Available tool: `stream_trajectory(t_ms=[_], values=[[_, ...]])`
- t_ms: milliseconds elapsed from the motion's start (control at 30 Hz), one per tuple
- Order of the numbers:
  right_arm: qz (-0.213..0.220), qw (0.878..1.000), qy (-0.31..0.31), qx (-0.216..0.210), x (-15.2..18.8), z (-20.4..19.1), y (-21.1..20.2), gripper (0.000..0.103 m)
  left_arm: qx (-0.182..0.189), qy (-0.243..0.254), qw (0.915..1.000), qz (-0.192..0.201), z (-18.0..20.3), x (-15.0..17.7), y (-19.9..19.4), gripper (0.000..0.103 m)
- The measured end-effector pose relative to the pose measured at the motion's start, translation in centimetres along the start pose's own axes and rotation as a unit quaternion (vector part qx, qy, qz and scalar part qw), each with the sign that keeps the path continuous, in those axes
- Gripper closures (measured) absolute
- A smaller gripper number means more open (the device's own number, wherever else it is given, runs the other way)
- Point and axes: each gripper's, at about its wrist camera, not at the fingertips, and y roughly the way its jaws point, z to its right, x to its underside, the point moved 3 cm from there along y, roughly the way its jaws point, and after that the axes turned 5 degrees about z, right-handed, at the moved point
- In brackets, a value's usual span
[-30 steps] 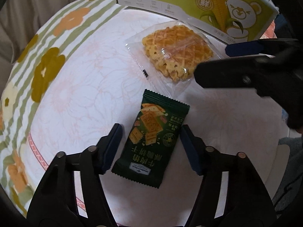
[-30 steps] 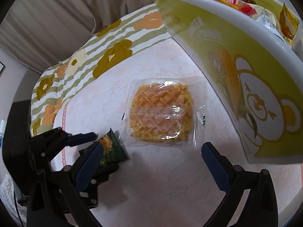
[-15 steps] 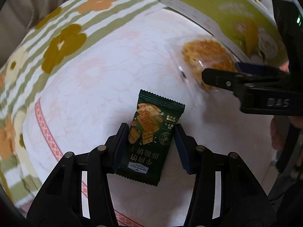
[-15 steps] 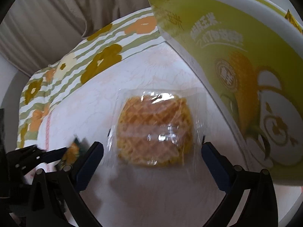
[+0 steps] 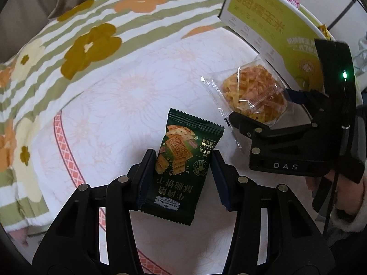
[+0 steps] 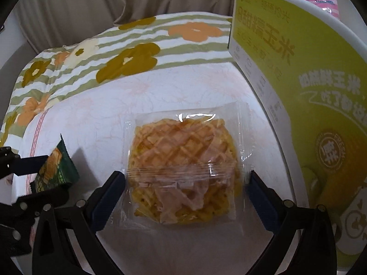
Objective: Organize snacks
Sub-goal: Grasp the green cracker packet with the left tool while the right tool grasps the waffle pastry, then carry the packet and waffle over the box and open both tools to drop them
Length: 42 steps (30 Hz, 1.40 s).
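A dark green cracker packet (image 5: 182,171) sits between the fingers of my left gripper (image 5: 181,171), which is shut on it and holds it above the bedspread; the packet also shows at the left of the right wrist view (image 6: 56,167). A clear-wrapped waffle snack (image 6: 183,171) sits between the pads of my right gripper (image 6: 187,194), which touch the wrapper on both sides. In the left wrist view the waffle (image 5: 252,94) is held up off the bed by the right gripper (image 5: 263,114). A green and white corn box (image 6: 309,103) with snacks inside stands close at the right.
A white and pink floral bedspread (image 5: 126,96) lies below. A striped green flowered pillow or quilt (image 5: 80,43) lies behind it. Beige curtains (image 6: 114,0) hang at the back. The box (image 5: 263,23) is at the upper right in the left wrist view.
My left gripper has closed on the green packet and lifted it. My right gripper has moved forward over the waffle, closed on its wrapper and raised it.
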Motion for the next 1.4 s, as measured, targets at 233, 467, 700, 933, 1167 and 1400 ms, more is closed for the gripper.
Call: stream_trajectory(t_ms=[233,467,700,933,1167,1400], values=[[0.022,0.999,-0.027,-0.031,-0.3,-0.9,-1.3,0.035,-0.002,-0.010,0.9999,0.006,-0.3,0.1,-0.8,0.058],[0.049,0.997,-0.019,-0.060,-1.4,-1.3,-4.4,0.036,-0.002,-0.024,0.9993,0.027,-0.8,-0.6,-2.7,0.058],[0.087,0.994,-0.017,-0.064,-4.5,-0.8,-10.8,0.036,-0.005,-0.025,0.9971,0.072,-0.3,-3.5,-7.5,0.058],[0.119,0.989,0.002,-0.088,-7.4,2.5,-17.4,0.036,-0.007,-0.023,0.9917,0.126,2.5,-8.0,-12.7,0.058],[0.145,0.982,0.008,-0.122,-9.1,9.9,-21.1,0.036,-0.029,-0.016,0.9863,0.161,9.0,-12.4,-14.8,0.058],[0.142,0.982,-0.024,-0.122,-10.3,19.6,-23.2,0.036,-0.021,-0.043,0.9829,0.178,18.8,-15.8,-12.8,0.058]])
